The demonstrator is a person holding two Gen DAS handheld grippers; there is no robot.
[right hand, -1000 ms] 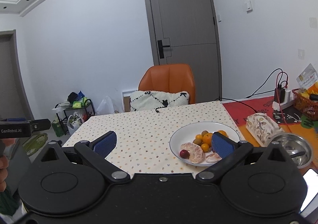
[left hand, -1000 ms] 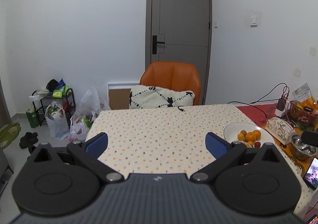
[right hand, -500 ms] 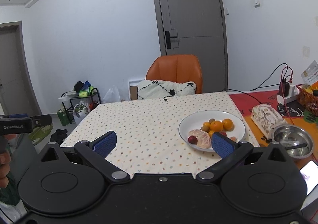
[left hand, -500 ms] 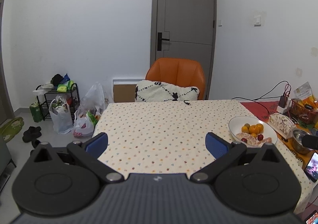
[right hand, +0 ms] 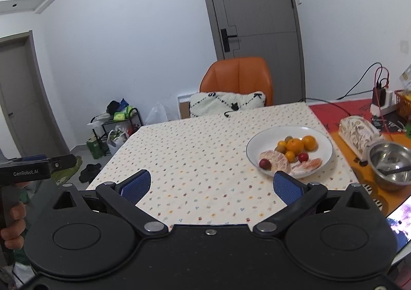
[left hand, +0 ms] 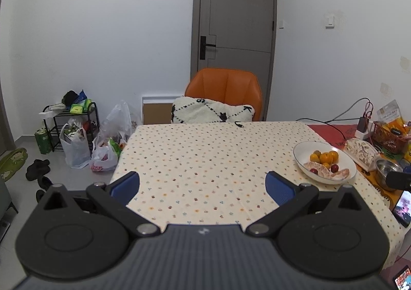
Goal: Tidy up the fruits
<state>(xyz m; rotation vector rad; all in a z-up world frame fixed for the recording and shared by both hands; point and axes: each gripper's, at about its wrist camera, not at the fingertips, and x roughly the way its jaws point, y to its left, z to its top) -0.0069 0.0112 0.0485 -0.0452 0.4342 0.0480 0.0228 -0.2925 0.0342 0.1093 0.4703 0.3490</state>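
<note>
I see both grippers spread wide, empty: left gripper [left hand: 202,187], right gripper [right hand: 210,184]. Fruit plate [right hand: 321,141] sits just beyond right gripper's right fingertip [right hand: 286,186].

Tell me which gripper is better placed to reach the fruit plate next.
Right. The right gripper sits just short of the white plate, open; the left gripper faces bare tablecloth, farther away.

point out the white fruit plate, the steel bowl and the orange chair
white fruit plate [right hand: 324,143], right wrist view, bare inner wall at its right side
steel bowl [right hand: 390,155], right wrist view, inside of the bowl
orange chair [left hand: 226,87], left wrist view, middle of the backrest
</note>
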